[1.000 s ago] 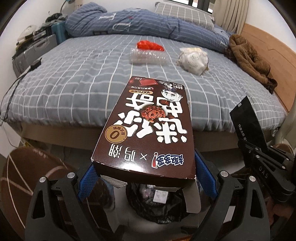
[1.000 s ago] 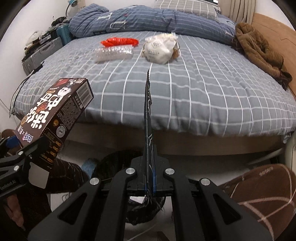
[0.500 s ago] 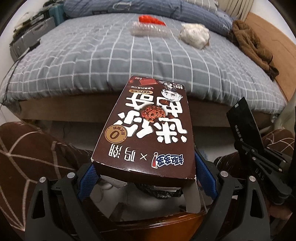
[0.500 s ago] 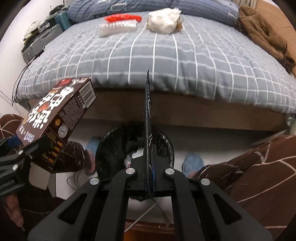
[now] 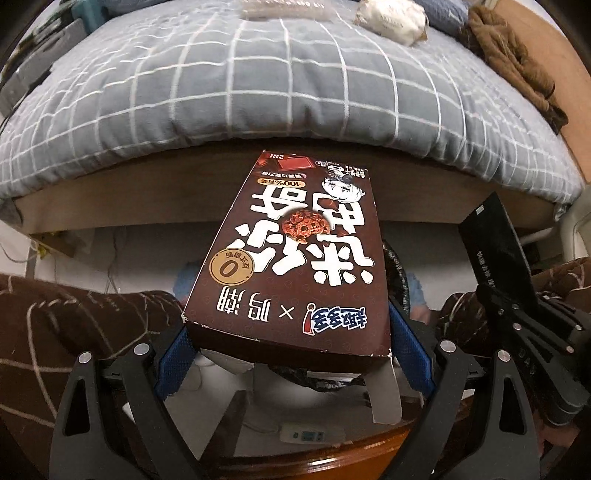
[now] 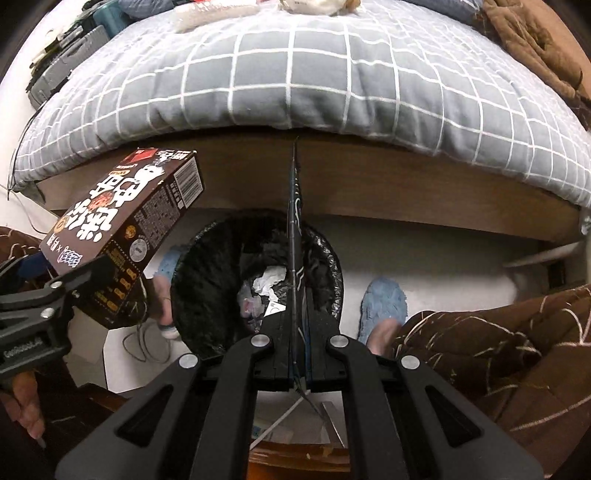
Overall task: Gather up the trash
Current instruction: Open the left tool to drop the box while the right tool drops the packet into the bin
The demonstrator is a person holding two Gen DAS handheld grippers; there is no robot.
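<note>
My left gripper (image 5: 291,354) is shut on a dark brown snack box (image 5: 295,258) with white lettering, held flat between its blue pads; the box also shows in the right wrist view (image 6: 122,221), left of the bin. My right gripper (image 6: 295,373) is shut on a thin black flat wrapper (image 6: 294,236), seen edge-on, directly above the black-lined trash bin (image 6: 207,280) on the floor. The wrapper also shows in the left wrist view (image 5: 495,251). The bin holds white paper scraps. In the left wrist view the bin is mostly hidden under the box.
The bed with a grey checked cover (image 6: 295,74) fills the top, its wooden frame (image 6: 369,184) just behind the bin. A clear plastic tray (image 5: 280,7) and a white bag (image 5: 391,18) lie on the bed. Blue slippers (image 6: 384,302) and the person's brown-trousered legs (image 6: 498,332) flank the bin.
Both grippers have tilted down and dropped toward the floor with their loads. The bin now sits right under the black wrapper and the bed has slid up in both views.
</note>
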